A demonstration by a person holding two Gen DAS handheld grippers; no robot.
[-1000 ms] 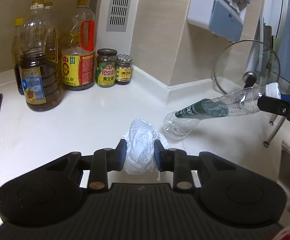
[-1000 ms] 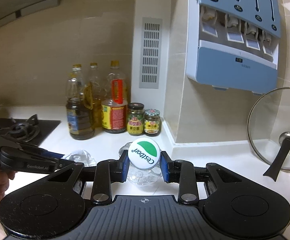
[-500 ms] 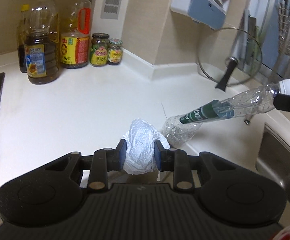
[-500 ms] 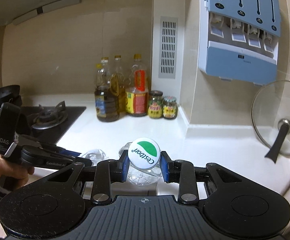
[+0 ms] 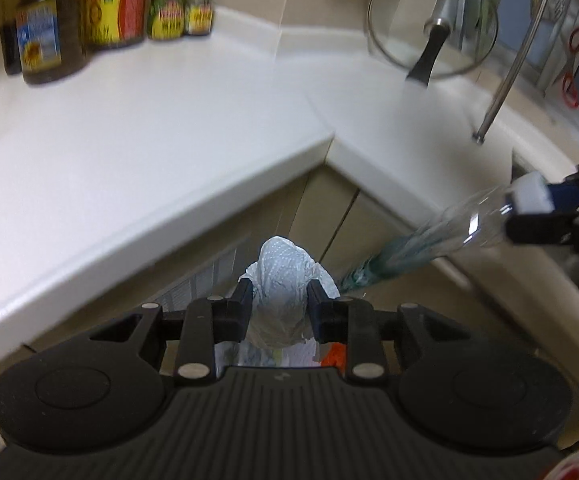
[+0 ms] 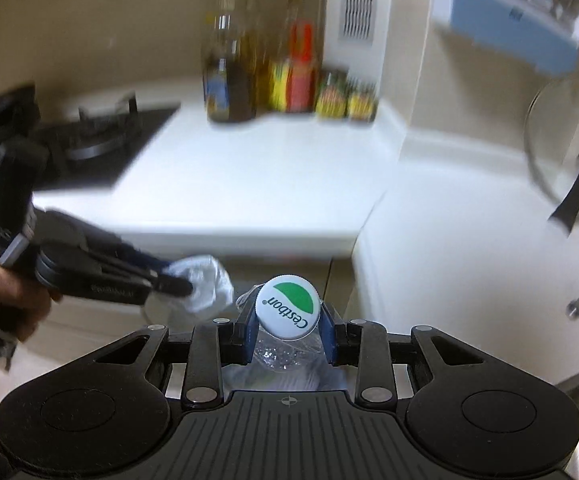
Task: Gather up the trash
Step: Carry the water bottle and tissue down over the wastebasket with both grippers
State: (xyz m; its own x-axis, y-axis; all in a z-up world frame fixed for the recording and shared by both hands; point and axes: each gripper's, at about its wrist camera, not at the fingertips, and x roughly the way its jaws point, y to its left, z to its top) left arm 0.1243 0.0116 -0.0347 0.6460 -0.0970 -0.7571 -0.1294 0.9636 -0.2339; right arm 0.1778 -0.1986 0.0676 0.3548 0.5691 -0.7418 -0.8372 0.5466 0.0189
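Two grippers each carry a piece of trash out past the bench edge. The left gripper [image 5: 279,307], at the lower centre of its own view, pinches a crumpled white wad [image 5: 279,280] between its black pads; the wad bulges up above the fingertips. Beneath it, pale cabinet fronts [image 5: 321,208] fill the middle of the frame, and something white and orange shows blurred just under the jaws. At the right edge of that view the right gripper [image 5: 545,210] clamps the white-capped neck of a clear plastic bottle [image 5: 441,236], whose body slants down to the left, blurred, with a green label.

In the right wrist view the right gripper [image 6: 288,326] grips that bottle just below its white and green cap [image 6: 288,306], which faces the camera at lower centre. To the left, a hand [image 6: 5,300] holds the left gripper with the wad [image 6: 205,284].

The white bench [image 5: 137,136] spreads across the upper left, with oil bottles [image 5: 45,20] and jars [image 5: 167,10] at its back corner. A glass lid [image 5: 433,24] leans at the upper right.
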